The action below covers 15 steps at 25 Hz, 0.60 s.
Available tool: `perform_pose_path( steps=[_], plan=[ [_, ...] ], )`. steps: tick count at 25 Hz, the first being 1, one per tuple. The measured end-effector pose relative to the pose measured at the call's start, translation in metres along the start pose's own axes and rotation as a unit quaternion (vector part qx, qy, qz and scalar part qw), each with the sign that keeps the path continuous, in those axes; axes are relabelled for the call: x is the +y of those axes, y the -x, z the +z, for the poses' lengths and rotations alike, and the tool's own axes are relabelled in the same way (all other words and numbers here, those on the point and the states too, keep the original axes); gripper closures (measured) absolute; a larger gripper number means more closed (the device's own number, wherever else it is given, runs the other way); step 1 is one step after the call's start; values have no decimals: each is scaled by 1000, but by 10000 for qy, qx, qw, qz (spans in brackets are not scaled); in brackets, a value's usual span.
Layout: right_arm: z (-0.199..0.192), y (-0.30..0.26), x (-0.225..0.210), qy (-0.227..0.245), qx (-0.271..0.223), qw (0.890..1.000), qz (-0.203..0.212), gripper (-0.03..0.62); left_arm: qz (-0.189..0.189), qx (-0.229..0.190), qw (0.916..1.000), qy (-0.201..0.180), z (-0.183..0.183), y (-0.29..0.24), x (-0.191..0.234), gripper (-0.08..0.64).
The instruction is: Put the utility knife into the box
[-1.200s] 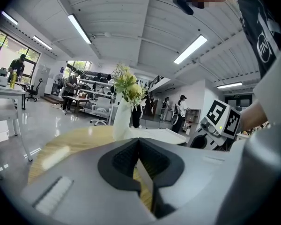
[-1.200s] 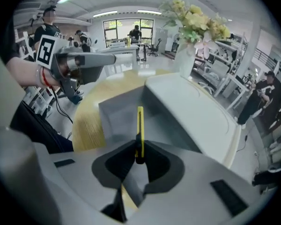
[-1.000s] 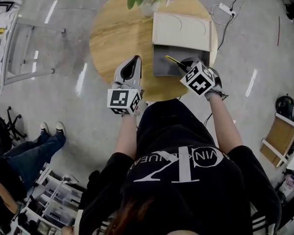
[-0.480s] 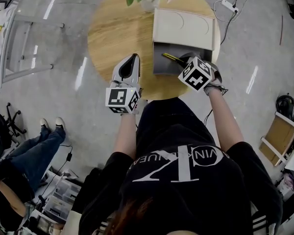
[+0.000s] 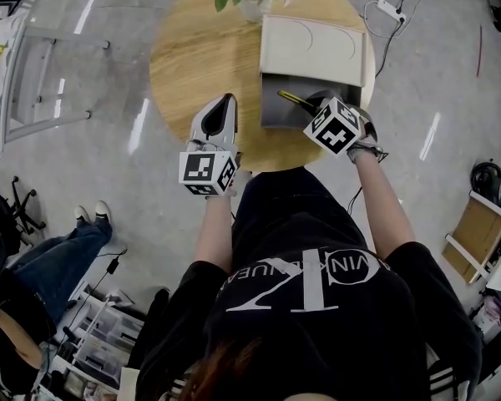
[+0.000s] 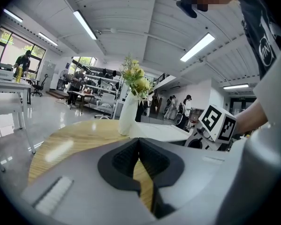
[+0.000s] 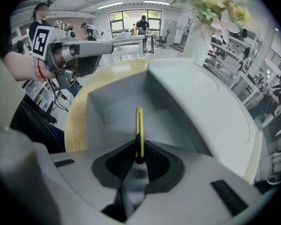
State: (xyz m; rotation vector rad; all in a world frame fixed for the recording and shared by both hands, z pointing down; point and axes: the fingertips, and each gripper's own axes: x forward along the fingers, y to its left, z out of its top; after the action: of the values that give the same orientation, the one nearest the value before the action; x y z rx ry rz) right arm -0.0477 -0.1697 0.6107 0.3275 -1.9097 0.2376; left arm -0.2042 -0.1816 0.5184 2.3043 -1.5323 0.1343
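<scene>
The white box [image 5: 313,48] stands open at the right of the round wooden surface [image 5: 200,57]. The right gripper [image 7: 139,150] has its jaws clamped on the yellow utility knife [image 7: 139,125], which points into the box's grey interior. The left gripper [image 6: 139,146] is to the left of the box, jaws closed and empty.

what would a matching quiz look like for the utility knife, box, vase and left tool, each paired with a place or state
1. utility knife
2. box
3. vase
4. left tool

A. shut on nothing, over bare table
B. open, grey inside
C. at the table's far edge, holding flowers
D. clamped in the right tool, over the box

Pairs: 1-D, 2-B, 3-C, 4-A
</scene>
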Motion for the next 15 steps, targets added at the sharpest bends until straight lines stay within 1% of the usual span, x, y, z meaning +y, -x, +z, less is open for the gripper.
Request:
perform_pose_path(
  steps=[10,15],
  plan=[
    [-1,2,-4,-200,-11,9997,-142,525,-15,-9,10000,41,0,5,1,549],
    [1,9,-6,-342,-129,9991,-223,525,-52,-26,10000,17,1,7,-1,549]
  ],
)
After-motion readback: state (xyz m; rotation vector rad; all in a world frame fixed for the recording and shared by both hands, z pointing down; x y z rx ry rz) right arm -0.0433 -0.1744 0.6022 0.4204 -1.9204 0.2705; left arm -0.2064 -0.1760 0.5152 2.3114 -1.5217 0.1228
